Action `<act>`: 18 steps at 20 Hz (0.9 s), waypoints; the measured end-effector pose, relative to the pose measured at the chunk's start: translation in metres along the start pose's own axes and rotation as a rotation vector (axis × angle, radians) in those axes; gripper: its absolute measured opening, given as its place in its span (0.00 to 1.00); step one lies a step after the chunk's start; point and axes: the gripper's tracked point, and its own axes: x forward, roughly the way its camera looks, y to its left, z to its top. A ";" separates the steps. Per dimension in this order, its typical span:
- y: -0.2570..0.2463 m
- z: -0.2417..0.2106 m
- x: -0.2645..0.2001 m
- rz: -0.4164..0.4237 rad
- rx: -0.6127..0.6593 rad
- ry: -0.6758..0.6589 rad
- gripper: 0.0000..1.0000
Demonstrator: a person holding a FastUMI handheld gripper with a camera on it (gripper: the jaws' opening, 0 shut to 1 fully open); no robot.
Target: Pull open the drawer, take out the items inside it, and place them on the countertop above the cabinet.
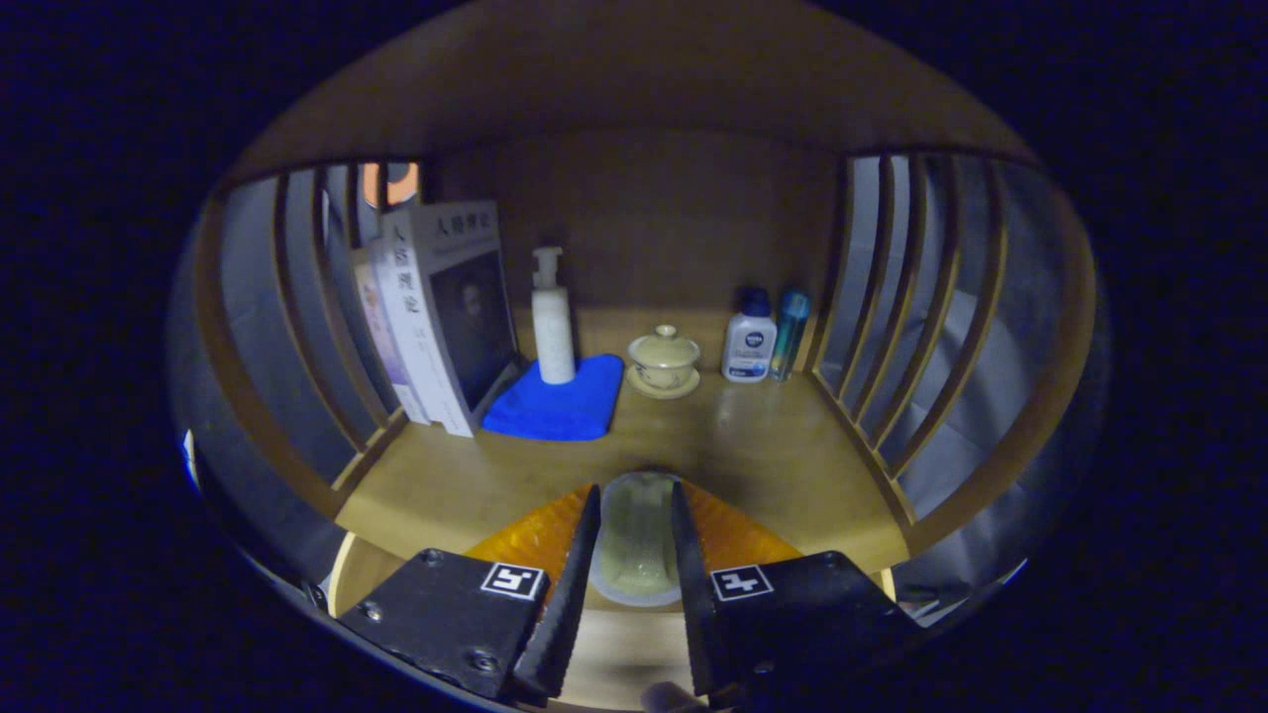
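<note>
Gripper [635, 495] clamped on a pale oblong item [635, 540] (both fingers pressing its sides), above the wooden countertop [773, 446].

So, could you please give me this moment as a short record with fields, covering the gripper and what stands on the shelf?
gripper: gripper, jaws closed on a pale cup
surface: wooden countertop with slatted sides
left: upright books
beyond jaws: blue cloth with pump bottle standing on it
centre back: lidded teacup on a saucer
right back: white bottle beside a teal bottle
</note>
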 end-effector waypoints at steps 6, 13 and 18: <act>0.005 -0.011 -0.078 -0.009 -0.050 -0.236 1.00; 0.020 -0.073 -0.149 0.033 -0.018 -0.397 1.00; 0.015 -0.129 -0.165 0.036 0.039 -0.407 1.00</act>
